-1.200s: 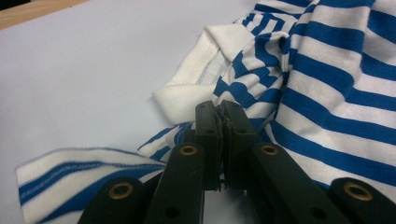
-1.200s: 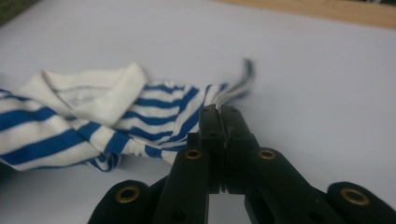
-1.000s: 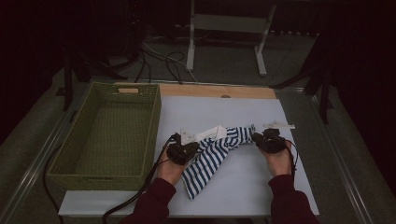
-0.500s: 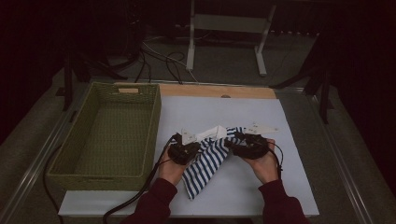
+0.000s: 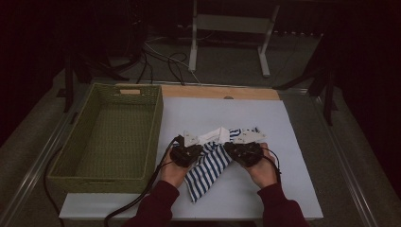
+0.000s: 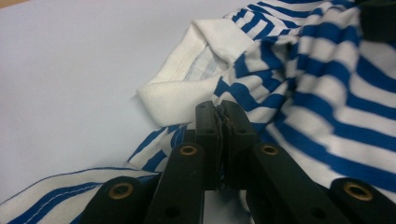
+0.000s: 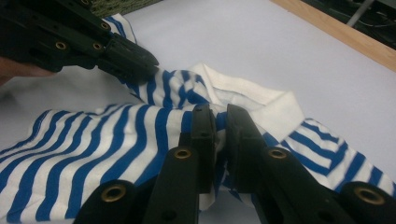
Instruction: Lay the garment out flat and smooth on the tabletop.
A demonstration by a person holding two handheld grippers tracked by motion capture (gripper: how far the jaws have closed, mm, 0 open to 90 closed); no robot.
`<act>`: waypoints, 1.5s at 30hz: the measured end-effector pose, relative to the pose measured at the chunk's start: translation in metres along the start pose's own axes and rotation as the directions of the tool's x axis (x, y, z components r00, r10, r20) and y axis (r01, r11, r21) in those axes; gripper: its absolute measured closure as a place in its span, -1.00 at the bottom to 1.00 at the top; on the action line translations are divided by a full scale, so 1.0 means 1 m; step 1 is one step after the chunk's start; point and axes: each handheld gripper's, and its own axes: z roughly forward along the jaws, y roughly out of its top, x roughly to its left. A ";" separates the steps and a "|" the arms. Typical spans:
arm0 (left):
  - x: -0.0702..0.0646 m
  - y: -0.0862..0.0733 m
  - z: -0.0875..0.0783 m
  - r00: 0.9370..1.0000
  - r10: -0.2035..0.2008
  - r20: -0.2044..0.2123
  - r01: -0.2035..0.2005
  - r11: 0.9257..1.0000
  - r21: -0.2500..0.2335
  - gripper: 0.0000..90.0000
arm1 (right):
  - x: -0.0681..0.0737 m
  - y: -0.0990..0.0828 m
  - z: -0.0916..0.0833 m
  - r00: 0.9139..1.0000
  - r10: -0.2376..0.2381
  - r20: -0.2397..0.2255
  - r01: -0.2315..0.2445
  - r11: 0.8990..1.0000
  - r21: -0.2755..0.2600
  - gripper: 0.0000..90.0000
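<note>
A blue-and-white striped garment (image 5: 208, 166) with a white collar (image 6: 180, 91) lies bunched on the white table top (image 5: 274, 123). My left gripper (image 5: 198, 150) is shut on a fold of it near the collar, and in the left gripper view the jaws (image 6: 222, 112) pinch striped cloth. My right gripper (image 5: 229, 148) sits close beside it on the right. Its jaws (image 7: 219, 116) have just been closing, and striped fabric is nipped between them. The left gripper (image 7: 126, 56) also shows at the upper left of the right gripper view.
A green woven basket (image 5: 71, 163) stands along the table's left side. A wooden strip (image 5: 217, 92) runs along the far edge. Bare white table top lies right of and beyond the garment. A cable (image 5: 137, 201) trails off the front left.
My right hand has moved left along the garment, close to the left gripper. The cloth's right end now lies bunched toward the middle. The left hand has stayed put.
</note>
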 end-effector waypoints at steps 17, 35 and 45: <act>0.000 0.000 0.002 1.000 0.003 0.014 -0.003 1.000 0.005 0.94 | -0.012 -0.033 -0.031 0.994 0.110 -0.022 -0.111 0.991 -0.068 0.88; -0.006 -0.002 0.007 1.000 0.006 0.028 -0.007 1.000 0.017 0.94 | -0.016 -0.057 -0.032 0.989 0.148 -0.031 -0.149 0.989 -0.026 0.88; -0.011 -0.005 0.012 0.999 0.000 0.052 -0.001 1.000 0.020 0.94 | -0.009 -0.054 -0.034 0.990 0.142 -0.022 -0.142 0.990 0.014 0.21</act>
